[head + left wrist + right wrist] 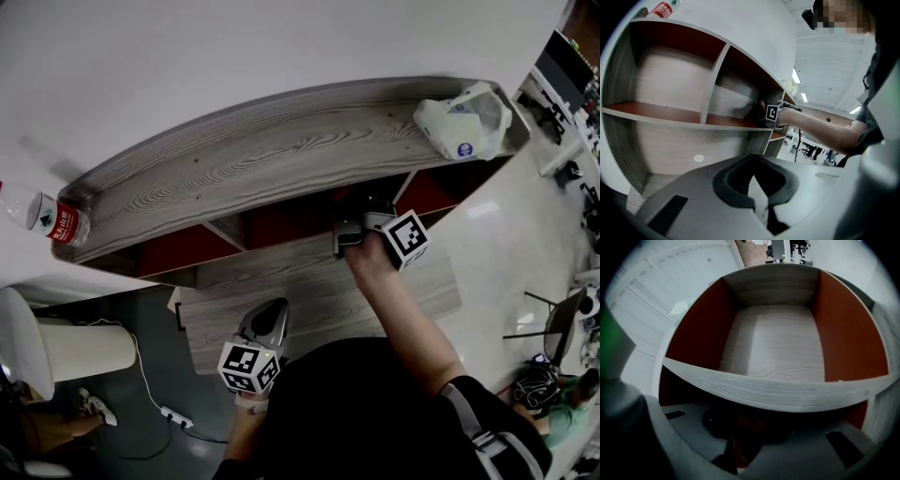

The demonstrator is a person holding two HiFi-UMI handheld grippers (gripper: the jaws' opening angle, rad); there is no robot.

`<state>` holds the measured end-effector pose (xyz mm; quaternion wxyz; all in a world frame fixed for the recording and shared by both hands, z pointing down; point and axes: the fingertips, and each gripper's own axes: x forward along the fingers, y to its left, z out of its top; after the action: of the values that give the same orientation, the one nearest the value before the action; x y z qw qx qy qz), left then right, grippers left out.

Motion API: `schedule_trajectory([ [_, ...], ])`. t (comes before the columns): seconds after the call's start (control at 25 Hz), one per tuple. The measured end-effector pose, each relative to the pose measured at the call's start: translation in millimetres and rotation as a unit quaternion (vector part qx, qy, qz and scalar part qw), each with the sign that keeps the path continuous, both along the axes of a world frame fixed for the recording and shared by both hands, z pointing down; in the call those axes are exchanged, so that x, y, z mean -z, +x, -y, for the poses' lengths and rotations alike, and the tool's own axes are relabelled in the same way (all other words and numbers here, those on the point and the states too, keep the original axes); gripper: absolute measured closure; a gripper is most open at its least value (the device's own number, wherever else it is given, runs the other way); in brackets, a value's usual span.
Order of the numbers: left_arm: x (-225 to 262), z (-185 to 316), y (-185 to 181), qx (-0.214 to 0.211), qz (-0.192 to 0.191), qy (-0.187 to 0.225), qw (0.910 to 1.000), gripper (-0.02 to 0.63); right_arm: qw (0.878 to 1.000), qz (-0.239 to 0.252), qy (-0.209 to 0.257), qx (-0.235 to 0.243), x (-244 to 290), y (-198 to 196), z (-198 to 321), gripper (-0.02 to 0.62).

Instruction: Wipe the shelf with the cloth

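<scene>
With the right claw [737,446] pinched nearly shut on the dark reddish cloth [746,422] just below a board edge of the shelf [778,393], and the left claw [761,199] closed and empty, dragging against the wood could tug the cloth free.

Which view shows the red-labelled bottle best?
The head view: the bottle shows nearly whole at the shelf's left end. The left gripper view cuts it off at its upper edge; the right gripper view misses it.
</scene>
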<state>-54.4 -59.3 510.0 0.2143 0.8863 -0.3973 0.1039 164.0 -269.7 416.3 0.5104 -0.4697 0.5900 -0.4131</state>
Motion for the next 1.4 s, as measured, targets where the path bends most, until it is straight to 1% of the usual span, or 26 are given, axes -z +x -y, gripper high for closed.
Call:
schedule_trajectory([
  [0.12, -1.3, -4.2, 1.6, -0.004, -0.001, -0.003, 1.0000, 0.601, 0.999, 0.028, -0.037, 0.002, -22.0, 0.9, -5.6, 0.512],
  [0.32, -5.2, -12.4, 5.3, -0.011, -0.003, -0.009, 0.9999, 0.601, 0.997, 0.047, -0.062, 0.008, -31.3, 2.7, -19.9, 0.514],
  [0.44, -6.0, -16.6, 6.1, -0.012, -0.004, -0.011, 0.9998, 0.601, 0.996, 0.043, -0.081, 0.004, -37.4, 3.0, -34.1, 0.514],
  [0.6, -6.2, -21.5, 2.6, -0.009, -0.006, -0.011, 0.9999, 0.601, 0.995, 0.029, -0.093, -0.009, -48.1, 4.6, -55.4, 0.514],
  [0.84, -8.4, -29.9, -11.0, 0.007, -0.003, -0.016, 0.9998, 0.601, 0.996, 0.017, -0.086, -0.022, -48.3, 6.2, -73.8, 0.514],
  [0.92, -8.6, -32.8, -15.3, 0.012, -0.002, -0.016, 0.9998, 0.601, 0.997, -0.001, -0.076, -0.023, -44.8, 5.3, -74.8, 0.520],
  [1.04, -8.0, -37.0, -21.3, 0.019, -0.004, -0.017, 0.9997, 0.601, 0.997, -0.057, -0.049, -0.025, -27.4, -0.7, -71.9, 0.523],
  [1.16, -8.3, -42.1, -28.6, 0.029, -0.004, -0.017, 0.9994, 0.601, 0.992, -0.119, -0.015, -0.023, -5.9, -11.1, -62.5, 0.523],
  [1.28, -9.4, -47.3, -39.1, 0.045, -0.002, -0.019, 0.9988, 0.601, 0.985, -0.169, 0.017, -0.026, 14.0, -21.0, -49.4, 0.525],
  [1.32, -9.5, -49.1, -43.3, 0.052, -0.002, -0.019, 0.9984, 0.601, 0.982, -0.182, 0.028, -0.027, 20.2, -23.7, -44.4, 0.525],
  [1.4, -9.9, -52.4, -52.2, 0.067, -0.001, -0.020, 0.9975, 0.601, 0.982, -0.183, 0.044, -0.031, 29.4, -28.8, -34.3, 0.525],
])
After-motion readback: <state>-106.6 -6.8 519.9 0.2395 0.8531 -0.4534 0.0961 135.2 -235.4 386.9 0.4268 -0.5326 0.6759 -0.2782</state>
